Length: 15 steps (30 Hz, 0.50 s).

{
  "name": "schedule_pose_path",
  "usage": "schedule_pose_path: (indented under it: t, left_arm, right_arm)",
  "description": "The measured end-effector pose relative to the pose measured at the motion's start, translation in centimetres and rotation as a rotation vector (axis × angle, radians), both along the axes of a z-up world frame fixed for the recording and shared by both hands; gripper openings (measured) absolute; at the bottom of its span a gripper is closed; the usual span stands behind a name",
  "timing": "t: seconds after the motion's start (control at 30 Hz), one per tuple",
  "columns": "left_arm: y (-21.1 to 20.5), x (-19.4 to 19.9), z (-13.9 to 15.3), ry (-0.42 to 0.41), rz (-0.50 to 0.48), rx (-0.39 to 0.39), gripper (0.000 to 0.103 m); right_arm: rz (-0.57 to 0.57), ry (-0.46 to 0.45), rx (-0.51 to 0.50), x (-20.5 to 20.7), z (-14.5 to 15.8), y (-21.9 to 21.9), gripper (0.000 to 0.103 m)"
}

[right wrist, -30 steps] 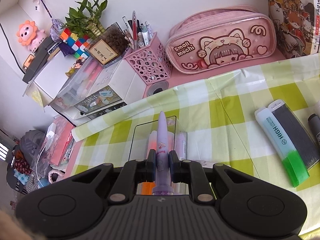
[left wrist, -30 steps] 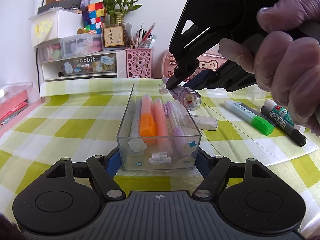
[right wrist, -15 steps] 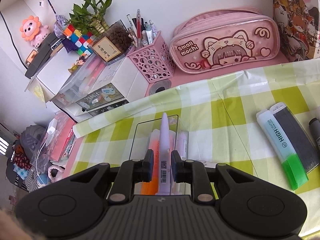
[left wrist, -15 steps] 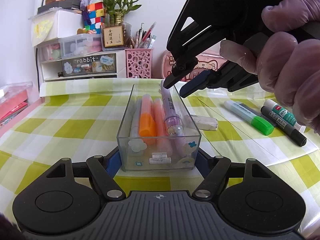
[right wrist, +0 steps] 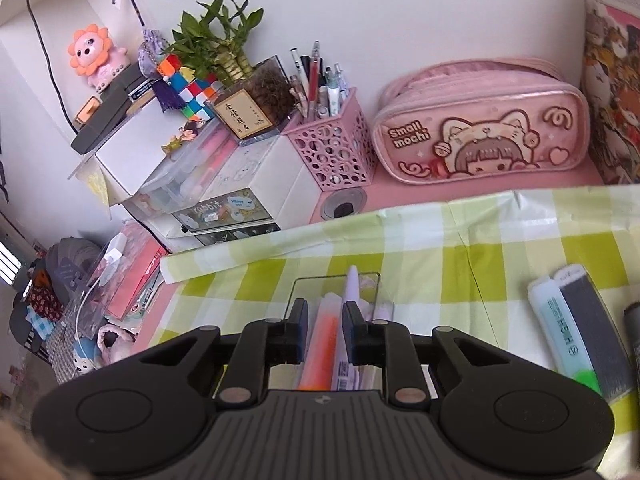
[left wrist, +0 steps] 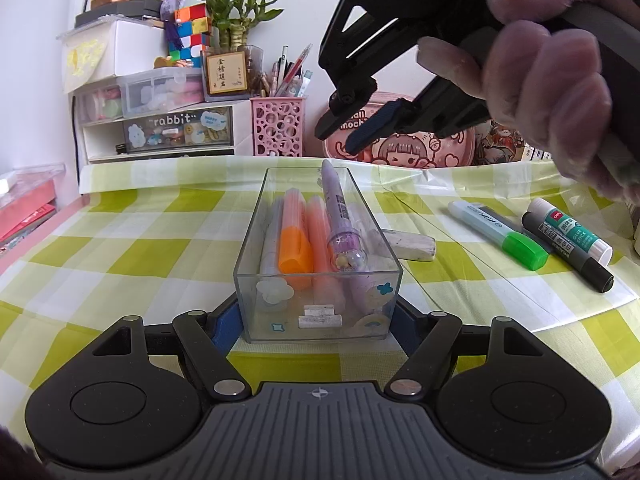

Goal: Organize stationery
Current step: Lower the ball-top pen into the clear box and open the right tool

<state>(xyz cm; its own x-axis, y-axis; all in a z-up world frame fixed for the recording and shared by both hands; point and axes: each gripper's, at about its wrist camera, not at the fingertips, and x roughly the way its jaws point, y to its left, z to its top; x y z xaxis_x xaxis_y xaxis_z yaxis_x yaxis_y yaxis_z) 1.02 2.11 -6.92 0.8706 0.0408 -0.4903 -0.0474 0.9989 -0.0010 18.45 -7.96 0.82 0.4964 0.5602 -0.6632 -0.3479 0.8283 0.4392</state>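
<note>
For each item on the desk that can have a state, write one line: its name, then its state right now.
Clear box: upright, clamped by the left gripper.
Purple pen: lying in the box, tip propped on the far rim.
Orange highlighters: lying in the box, capped.
Right gripper: open, empty, above the box.
Green highlighter: capped, flat on the cloth.
Glue stick: capped, lying down.
Pink pencil case: zipped shut.

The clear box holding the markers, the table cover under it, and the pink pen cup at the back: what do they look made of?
Clear box: rigid transparent plastic, probably acrylic; the markers show through its glossy, straight walls.
Table cover: thin glossy plastic sheeting, likely vinyl; it shows sheen and fold creases.
Pink pen cup: looks like moulded matte plastic, though painted metal is possible; its walls are pierced with round holes.
</note>
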Motion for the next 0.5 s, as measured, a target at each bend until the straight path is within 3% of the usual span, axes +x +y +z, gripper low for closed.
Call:
schedule_pose_path:
  t: [0.23,0.5]
  left_arm:
    - [0.0,0.0,0.0,-0.001,0.0,-0.003,0.073]
    - [0.1,0.0,0.0,-0.002,-0.001,-0.006,0.073]
  right_arm:
    - [0.012,0.025,-0.104,1.1,-1.6,1.7,0.022]
    - [0.041,0.044,-0.161,0.3,-2.2,2.6,0.02]
